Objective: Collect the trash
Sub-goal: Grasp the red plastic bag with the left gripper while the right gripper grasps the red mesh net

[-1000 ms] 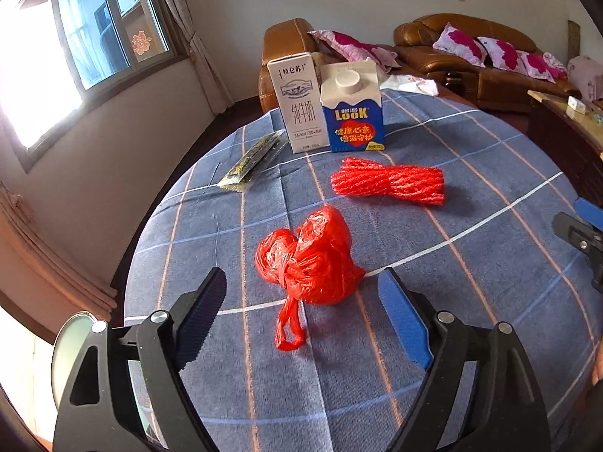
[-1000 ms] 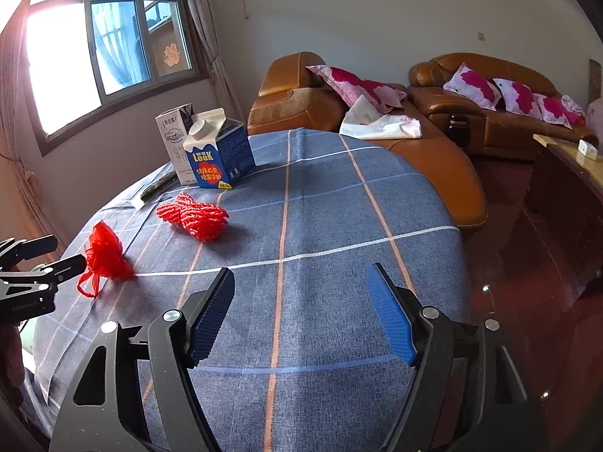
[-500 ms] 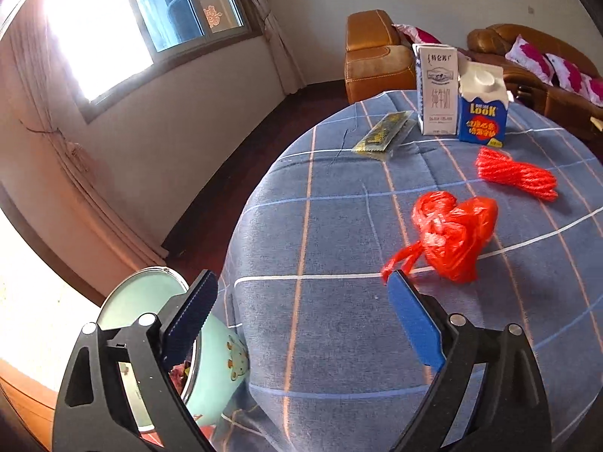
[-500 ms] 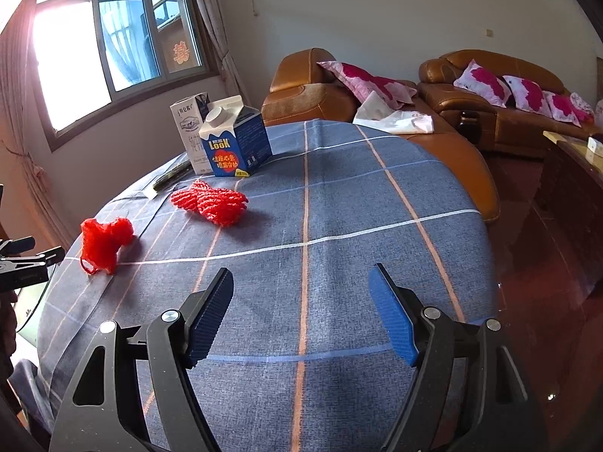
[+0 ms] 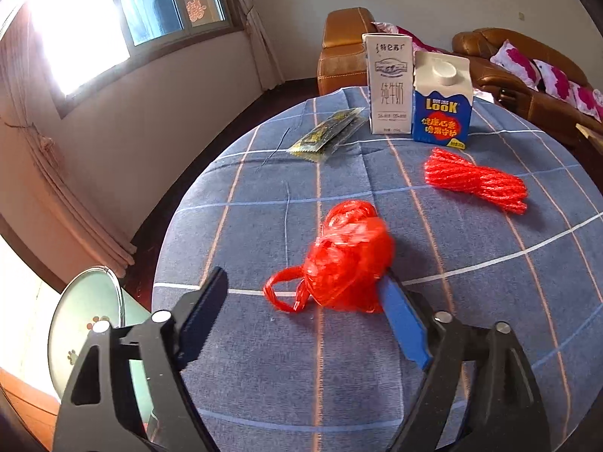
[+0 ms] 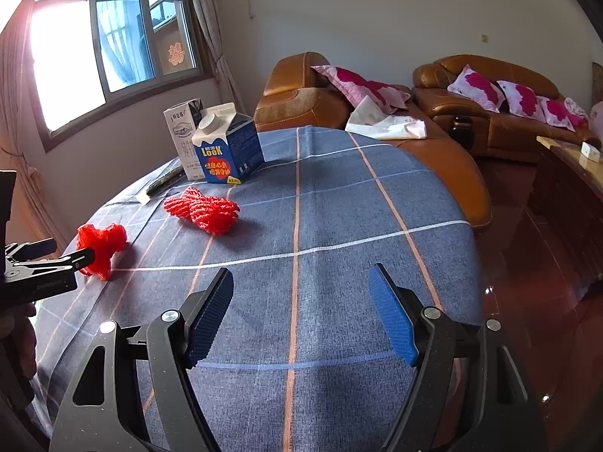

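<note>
**A:** Left wrist view: left gripper [image 5: 301,295] low over the bench [image 5: 471,301], fingers spread wide. Red plastic bag [image 5: 348,260], knotted and blurred, lying on the blue checked cloth between the fingers, pressed against the tip of the right-hand blue pad [image 5: 403,324]; well apart from the left-hand one. Nothing clamped.

**B:** Noted. Other trash on the bench?

**A:** Red mesh netting [image 5: 475,180] bundled beyond the bag, to its right. White milk carton [image 5: 388,83] and blue LOOK carton [image 5: 441,103] upright, side by side, at the far edge. Cannot tell whether touching. Flat green-yellow sachet [image 5: 326,136] lying left of the white carton. Pale green bin [image 5: 86,331] beside the bench at lower left, below bench level; contents not legible.

**B:** Right wrist view?

**A:** Right gripper [image 6: 301,314] over the near part of the bench [image 6: 339,226], fingers wide apart, holding nothing, only cloth between them. Left gripper [image 6: 81,256] entering from the left edge, one finger tip against the red plastic bag [image 6: 101,241] near the bench's left rim. Red mesh netting [image 6: 203,209] further in, LOOK carton [image 6: 228,150] and white carton [image 6: 182,130] behind it.

**B:** Surroundings?

**A:** Brown leather sofas [image 6: 490,109] with pink-patterned cushions behind the bench; window [image 6: 113,49] at left.
</note>
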`<action>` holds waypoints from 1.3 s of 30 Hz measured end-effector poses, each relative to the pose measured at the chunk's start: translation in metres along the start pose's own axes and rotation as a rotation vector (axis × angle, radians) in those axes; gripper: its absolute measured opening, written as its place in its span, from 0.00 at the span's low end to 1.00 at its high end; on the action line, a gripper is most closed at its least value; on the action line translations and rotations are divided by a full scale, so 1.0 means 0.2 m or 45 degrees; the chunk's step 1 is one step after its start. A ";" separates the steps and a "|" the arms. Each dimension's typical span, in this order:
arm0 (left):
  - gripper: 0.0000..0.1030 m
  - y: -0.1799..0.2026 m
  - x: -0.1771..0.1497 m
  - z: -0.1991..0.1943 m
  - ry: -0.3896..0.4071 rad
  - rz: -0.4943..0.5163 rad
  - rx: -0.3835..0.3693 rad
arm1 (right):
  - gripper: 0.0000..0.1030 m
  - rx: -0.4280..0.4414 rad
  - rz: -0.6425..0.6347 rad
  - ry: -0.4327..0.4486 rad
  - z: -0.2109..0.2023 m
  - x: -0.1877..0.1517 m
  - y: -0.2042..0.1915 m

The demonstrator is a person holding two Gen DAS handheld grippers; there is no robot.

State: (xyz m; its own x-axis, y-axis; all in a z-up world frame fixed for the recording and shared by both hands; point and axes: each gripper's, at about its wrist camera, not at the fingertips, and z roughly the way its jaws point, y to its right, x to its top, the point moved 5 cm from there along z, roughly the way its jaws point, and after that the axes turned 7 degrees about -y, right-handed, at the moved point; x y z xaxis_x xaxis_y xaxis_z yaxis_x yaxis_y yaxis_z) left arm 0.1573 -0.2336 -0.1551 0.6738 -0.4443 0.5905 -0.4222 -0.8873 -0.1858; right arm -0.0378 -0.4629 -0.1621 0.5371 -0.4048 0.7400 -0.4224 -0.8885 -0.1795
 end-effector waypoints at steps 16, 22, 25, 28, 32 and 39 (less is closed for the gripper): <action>0.00 -0.16 -0.02 -0.10 0.072 0.059 -0.160 | 0.71 0.019 -0.017 -0.057 0.17 0.29 -0.27; 0.01 -0.27 -0.05 -0.16 0.105 0.002 -0.135 | 0.68 0.001 0.008 -0.155 0.38 0.34 -0.36; 0.33 -0.26 -0.05 -0.18 0.126 -0.002 -0.133 | 0.61 0.012 0.056 -0.187 0.43 0.35 -0.33; 0.53 -0.19 -0.05 -0.20 0.146 0.011 -0.156 | 0.61 -0.019 0.054 -0.154 0.39 0.35 -0.29; 0.61 -0.06 -0.04 -0.15 0.139 0.039 -0.174 | 0.62 -0.053 0.064 -0.140 0.33 0.32 -0.20; 0.10 -0.03 -0.02 0.05 0.021 0.007 -0.234 | 0.66 -0.035 0.116 -0.129 0.29 0.30 -0.12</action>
State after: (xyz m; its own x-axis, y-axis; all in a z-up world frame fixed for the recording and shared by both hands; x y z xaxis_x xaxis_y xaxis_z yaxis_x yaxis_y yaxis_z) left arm 0.1631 -0.2284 -0.1648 0.6615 -0.4458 0.6031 -0.5308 -0.8464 -0.0434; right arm 0.0472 -0.4787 -0.1500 0.5664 -0.5044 0.6518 -0.4918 -0.8414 -0.2238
